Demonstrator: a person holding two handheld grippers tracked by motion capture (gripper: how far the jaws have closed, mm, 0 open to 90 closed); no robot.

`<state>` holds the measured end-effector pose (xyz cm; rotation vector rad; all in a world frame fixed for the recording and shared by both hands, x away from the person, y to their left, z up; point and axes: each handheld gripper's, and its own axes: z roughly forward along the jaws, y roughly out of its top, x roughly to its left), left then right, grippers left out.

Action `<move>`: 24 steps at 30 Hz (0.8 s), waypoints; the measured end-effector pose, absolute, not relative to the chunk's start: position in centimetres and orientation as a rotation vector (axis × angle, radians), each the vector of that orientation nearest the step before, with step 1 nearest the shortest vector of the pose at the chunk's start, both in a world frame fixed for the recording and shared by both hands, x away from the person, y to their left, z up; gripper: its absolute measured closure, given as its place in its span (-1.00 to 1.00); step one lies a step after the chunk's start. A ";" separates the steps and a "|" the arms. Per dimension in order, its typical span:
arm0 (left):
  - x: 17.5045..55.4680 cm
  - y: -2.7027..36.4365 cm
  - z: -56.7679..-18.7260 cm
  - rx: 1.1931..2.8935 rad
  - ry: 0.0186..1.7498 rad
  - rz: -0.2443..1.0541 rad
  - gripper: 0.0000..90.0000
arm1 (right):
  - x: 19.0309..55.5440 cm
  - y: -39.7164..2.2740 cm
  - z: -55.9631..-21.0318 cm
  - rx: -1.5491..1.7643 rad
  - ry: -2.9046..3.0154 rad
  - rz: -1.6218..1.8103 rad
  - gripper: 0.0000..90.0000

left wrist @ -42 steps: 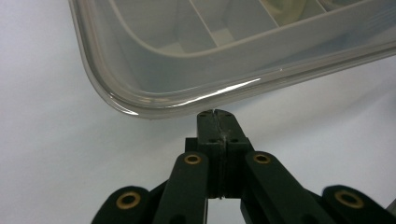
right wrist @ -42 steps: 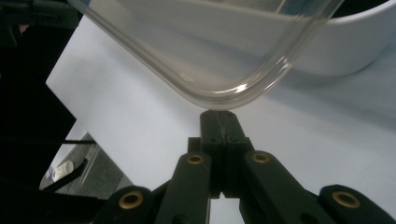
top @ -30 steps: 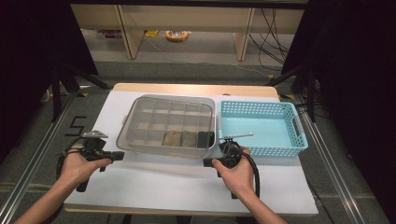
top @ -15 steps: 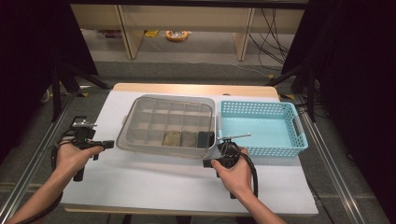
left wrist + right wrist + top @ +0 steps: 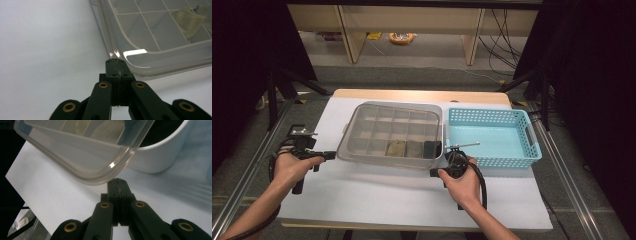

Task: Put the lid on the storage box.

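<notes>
1. A clear compartment box [image 5: 389, 132] sits mid-bench [image 5: 362, 195], just beside a blue basket [image 5: 492, 135].
2. The left tongs [image 5: 117, 61], clenched on nothing, point at the box's near-left corner.
3. The right tongs [image 5: 119, 181], likewise clenched and empty, sit just under its near-right corner.

The compartment box [image 5: 160, 37] is running off the left gripper view's top and right edges. Its cloth-like contents [image 5: 396, 148] are lying too small and blurred to identify in the high view.
</notes>
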<state>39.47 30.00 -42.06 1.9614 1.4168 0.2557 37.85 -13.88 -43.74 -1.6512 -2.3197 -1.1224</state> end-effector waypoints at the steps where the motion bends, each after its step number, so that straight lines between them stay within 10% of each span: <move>1: 39.4 29.9 -42.1 1.954 1.414 0.270 0.98 | 37.8 -13.8 -43.8 -1.670 -2.313 -1.144 1.00; 24: 40.7 28.0 -41.4 1.999 1.373 0.293 0.98 | 37.6 -14.0 -42.8 -1.703 -2.274 -1.175 1.00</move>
